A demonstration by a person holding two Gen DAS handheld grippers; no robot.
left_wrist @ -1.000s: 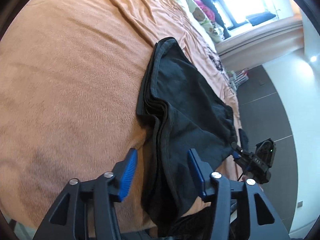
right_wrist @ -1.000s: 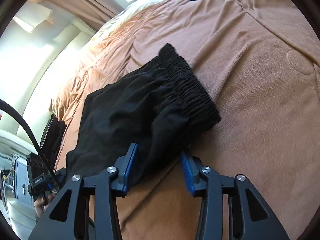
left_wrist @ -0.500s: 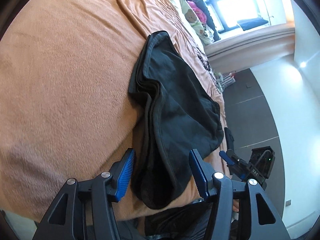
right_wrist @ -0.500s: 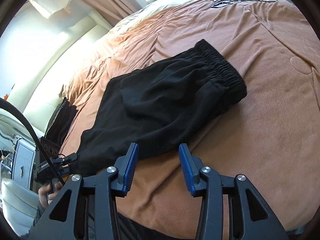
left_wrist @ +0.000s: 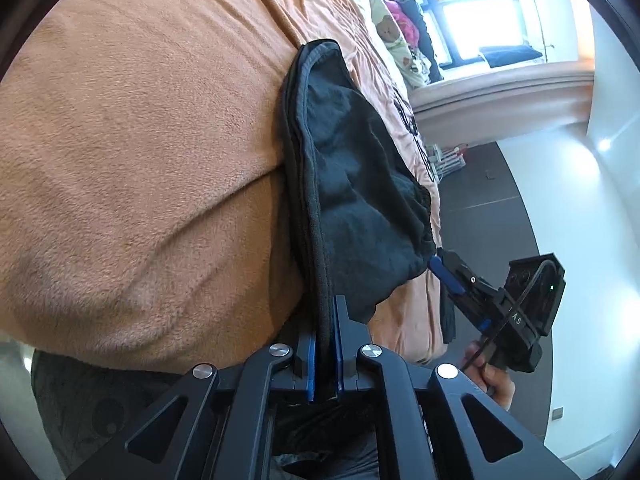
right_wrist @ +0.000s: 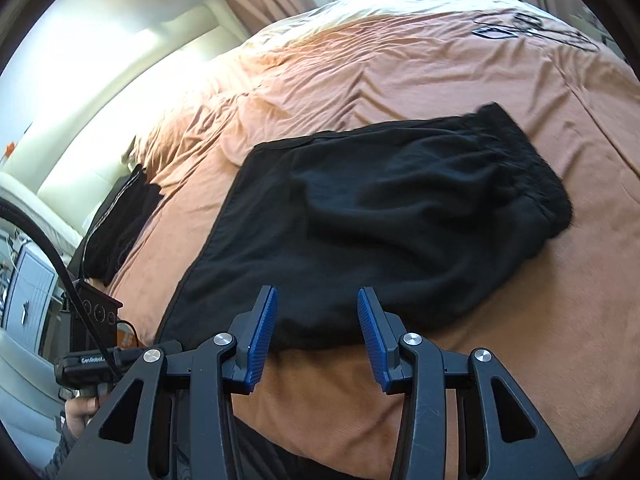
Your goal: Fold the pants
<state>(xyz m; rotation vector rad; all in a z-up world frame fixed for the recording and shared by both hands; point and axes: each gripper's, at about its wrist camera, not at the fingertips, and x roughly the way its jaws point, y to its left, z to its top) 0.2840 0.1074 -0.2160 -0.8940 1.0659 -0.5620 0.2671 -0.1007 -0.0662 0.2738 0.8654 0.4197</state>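
Left gripper [left_wrist: 325, 344] clenched on hem edge of black pants [left_wrist: 360, 184], stacked layers pinched between blue pads. Risk: only some layers caught; lift could peel stack apart, spoil fold. Pants lie folded on orange bedspread [left_wrist: 140, 140], near edge of bed; hard pull could drag whole bundle off. Right gripper [right_wrist: 316, 324] released, nothing between its fingers, poised above near edge of pants [right_wrist: 400, 216]. Risk: closing from here grabs bedspread with cloth, or misses edge. Waistband [right_wrist: 532, 168] thick, may spring open.
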